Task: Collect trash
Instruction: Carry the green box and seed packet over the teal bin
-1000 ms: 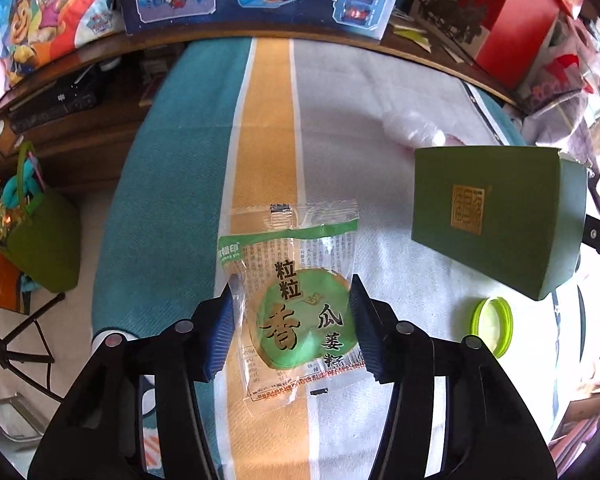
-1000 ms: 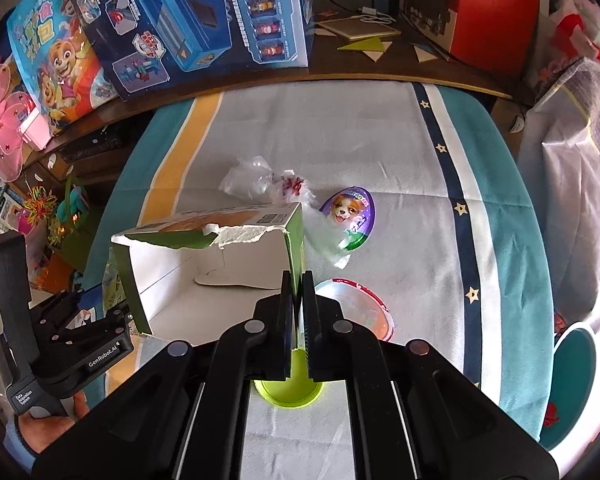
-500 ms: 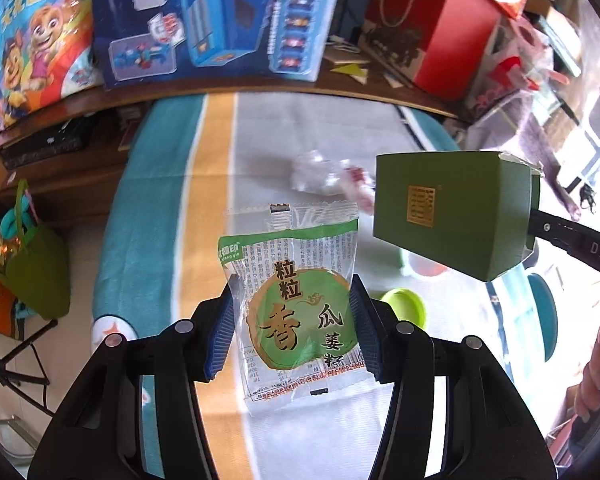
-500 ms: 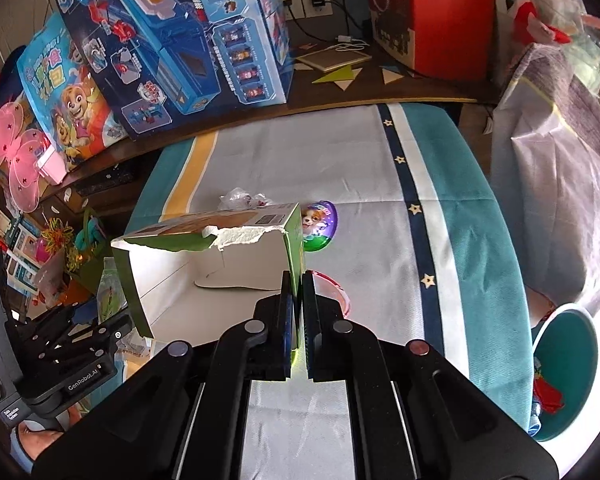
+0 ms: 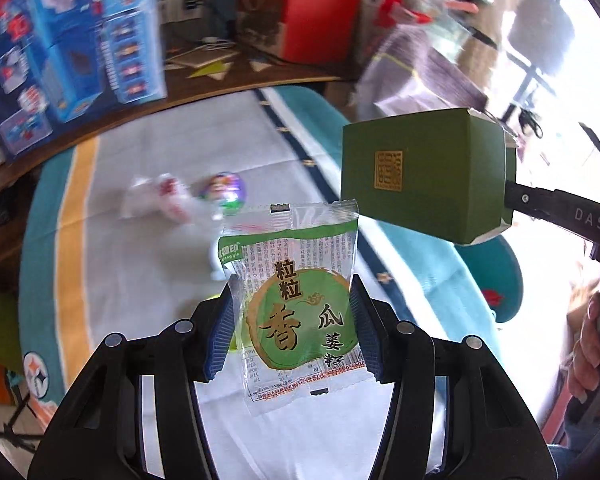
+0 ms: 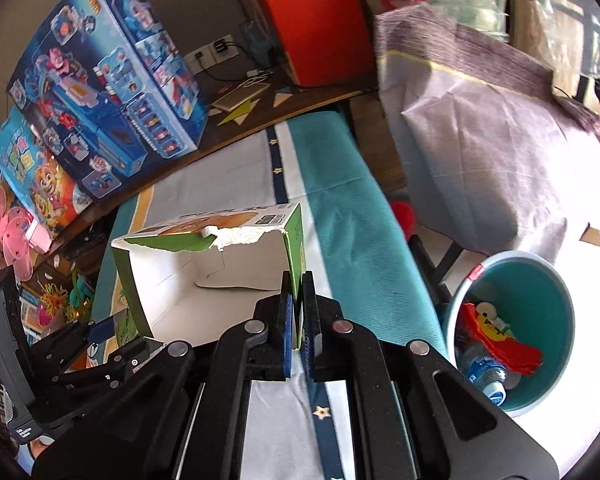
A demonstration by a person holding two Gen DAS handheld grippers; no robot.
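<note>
- Left wrist view: left gripper (image 5: 292, 332) about half open, blue ribbed pads clamped on both side edges of the snack packet (image 5: 296, 304) — edge grip keeps the flat pouch upright and off the table. Packet is crinkly clear film with a green printed disc, slick and floppy; likely to slip if squeezed less.
- Same view: green box (image 5: 424, 176) hangs in the air past the table's right edge, carried by the other tool; matte card, gold stamp on its side. A hand (image 5: 592, 356) grips that tool's handle at far right.
- Still on the tablecloth (image 5: 112, 260), toward the far edge: crumpled clear wrapper (image 5: 156, 200) and a glossy egg-shaped foil piece (image 5: 224, 192) — blurred, not yet collected.
- Right wrist view: right gripper (image 6: 296, 316) fully closed, pinching one thin wall of the green box (image 6: 216, 276) at its torn open end — white rough card inside, ragged torn lip.
- Teal bin (image 6: 540, 280) on the floor off the table's right edge, bottle and red wrapper already inside; both loads seem headed there.
</note>
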